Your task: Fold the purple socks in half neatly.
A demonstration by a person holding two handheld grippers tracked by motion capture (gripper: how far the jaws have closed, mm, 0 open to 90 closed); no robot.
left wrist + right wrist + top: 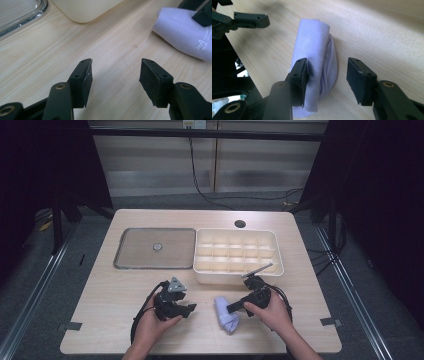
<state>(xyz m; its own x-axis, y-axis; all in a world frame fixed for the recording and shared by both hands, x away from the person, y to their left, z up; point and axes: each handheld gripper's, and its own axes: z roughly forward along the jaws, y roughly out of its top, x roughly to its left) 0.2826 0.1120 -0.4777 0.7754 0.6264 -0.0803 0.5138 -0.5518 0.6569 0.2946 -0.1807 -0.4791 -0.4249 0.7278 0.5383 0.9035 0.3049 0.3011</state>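
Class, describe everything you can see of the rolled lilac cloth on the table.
The rolled lilac cloth is soft, finely knit fabric folded into a loose roll, with small white print near one end. It lies flat on the wooden table, in front of the cream tray. The right gripper straddles it, one pad touching its side.

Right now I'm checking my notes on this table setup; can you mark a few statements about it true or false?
1. The lilac cloth lies rolled on the table. True.
2. The left gripper holds the cloth. False: its jaws stand open over bare wood.
3. The cream divided tray has socks in its compartments. False: the compartments look empty.
4. One jaw of the right gripper rests on the cloth. True.
5. The clear lid covers the tray. False: it lies beside it.
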